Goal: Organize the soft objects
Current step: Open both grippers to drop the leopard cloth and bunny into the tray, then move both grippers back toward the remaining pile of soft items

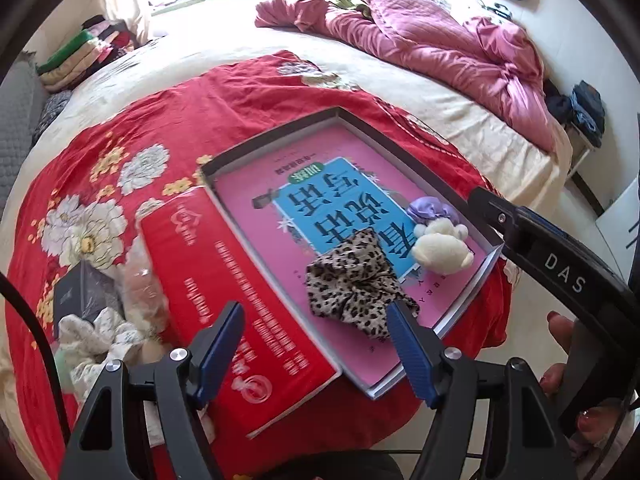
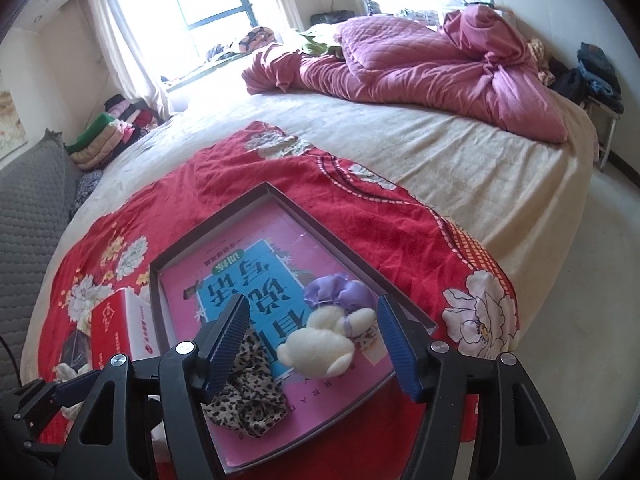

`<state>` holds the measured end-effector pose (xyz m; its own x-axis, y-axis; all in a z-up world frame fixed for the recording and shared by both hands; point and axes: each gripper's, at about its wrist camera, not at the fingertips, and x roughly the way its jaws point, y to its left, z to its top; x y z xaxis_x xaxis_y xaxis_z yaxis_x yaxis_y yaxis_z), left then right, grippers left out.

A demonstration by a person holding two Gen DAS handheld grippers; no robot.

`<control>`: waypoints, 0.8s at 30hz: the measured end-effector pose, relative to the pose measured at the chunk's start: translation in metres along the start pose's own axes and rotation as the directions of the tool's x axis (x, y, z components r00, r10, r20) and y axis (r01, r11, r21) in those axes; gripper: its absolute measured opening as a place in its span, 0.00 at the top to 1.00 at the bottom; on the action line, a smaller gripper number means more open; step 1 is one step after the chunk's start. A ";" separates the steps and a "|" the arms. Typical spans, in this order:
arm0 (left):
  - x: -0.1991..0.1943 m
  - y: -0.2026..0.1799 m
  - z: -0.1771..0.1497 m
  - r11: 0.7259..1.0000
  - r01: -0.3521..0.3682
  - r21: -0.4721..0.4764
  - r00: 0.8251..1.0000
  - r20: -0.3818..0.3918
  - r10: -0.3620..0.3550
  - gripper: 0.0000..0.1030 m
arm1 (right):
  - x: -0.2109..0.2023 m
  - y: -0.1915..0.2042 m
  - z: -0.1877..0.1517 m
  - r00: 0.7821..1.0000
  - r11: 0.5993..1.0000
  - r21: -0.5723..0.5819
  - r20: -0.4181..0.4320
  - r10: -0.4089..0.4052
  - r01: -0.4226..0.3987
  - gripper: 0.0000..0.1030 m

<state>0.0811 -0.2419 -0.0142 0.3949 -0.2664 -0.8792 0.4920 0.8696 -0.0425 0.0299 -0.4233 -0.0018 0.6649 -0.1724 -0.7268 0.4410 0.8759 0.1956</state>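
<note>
One shallow tray (image 2: pixel 352 256) holds three soft things: leopard scrunchie (image 1: pixel 352 284), purple scrunchie (image 2: pixel 336 290), cream plush (image 2: pixel 324 340).

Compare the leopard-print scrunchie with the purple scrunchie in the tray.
The leopard-print scrunchie is tan with dark spots; the purple scrunchie is plain lilac. The leopard-print one looks larger and sprawls loosely, while the purple one is bunched compactly. The leopard-print one lies alone near the tray's front edge; the purple one sits farther back, against the cream plush toy. Both are gathered fabric, resting on the pink book inside the tray, with neither gripped.
</note>
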 end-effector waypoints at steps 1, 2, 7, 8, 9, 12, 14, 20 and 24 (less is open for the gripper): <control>-0.004 0.003 -0.001 1.000 0.000 -0.004 1.000 0.006 0.000 0.30 | -0.002 0.003 0.000 1.000 1.000 -0.005 0.002 -0.002 0.002 0.34; -0.006 0.005 -0.003 1.000 -0.002 -0.007 1.000 0.010 0.003 0.30 | -0.004 0.005 0.000 1.000 1.000 -0.011 0.005 -0.001 0.001 0.34; -0.020 0.014 -0.009 0.999 -0.035 -0.014 0.999 0.019 0.035 0.30 | -0.014 0.015 0.001 1.000 1.000 -0.030 0.013 -0.001 0.002 0.34; -0.022 0.016 -0.010 0.999 -0.039 -0.020 0.999 0.017 0.039 0.30 | -0.016 0.019 0.002 1.000 0.999 -0.037 0.016 -0.001 0.002 0.33; -0.025 0.019 -0.011 0.999 -0.042 -0.026 0.999 0.017 0.043 0.30 | -0.019 0.022 0.002 1.000 0.999 -0.043 0.021 0.004 -0.003 0.31; -0.040 0.031 -0.014 0.998 -0.037 -0.049 0.998 0.039 0.039 0.29 | -0.028 0.034 0.002 0.999 0.998 -0.063 0.033 0.016 -0.014 0.30; -0.048 0.038 -0.016 0.997 -0.046 -0.061 0.998 0.049 0.049 0.29 | -0.033 0.042 0.003 0.999 0.997 -0.080 0.043 0.025 -0.022 0.30; -0.069 0.061 -0.021 0.994 -0.050 -0.102 0.995 0.078 0.059 0.29 | -0.046 0.064 0.001 0.997 0.992 -0.124 0.060 0.040 -0.032 0.30; -0.080 0.073 -0.025 0.989 -0.053 -0.135 0.993 0.094 0.066 0.29 | -0.052 0.078 -0.002 0.997 0.988 -0.152 0.065 0.043 -0.032 0.30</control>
<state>0.0660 -0.1462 0.0409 0.4974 -0.2464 -0.8318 0.3610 0.9307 -0.0598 0.0285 -0.3447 0.0504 0.7210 -0.1641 -0.6732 0.3226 0.9393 0.1165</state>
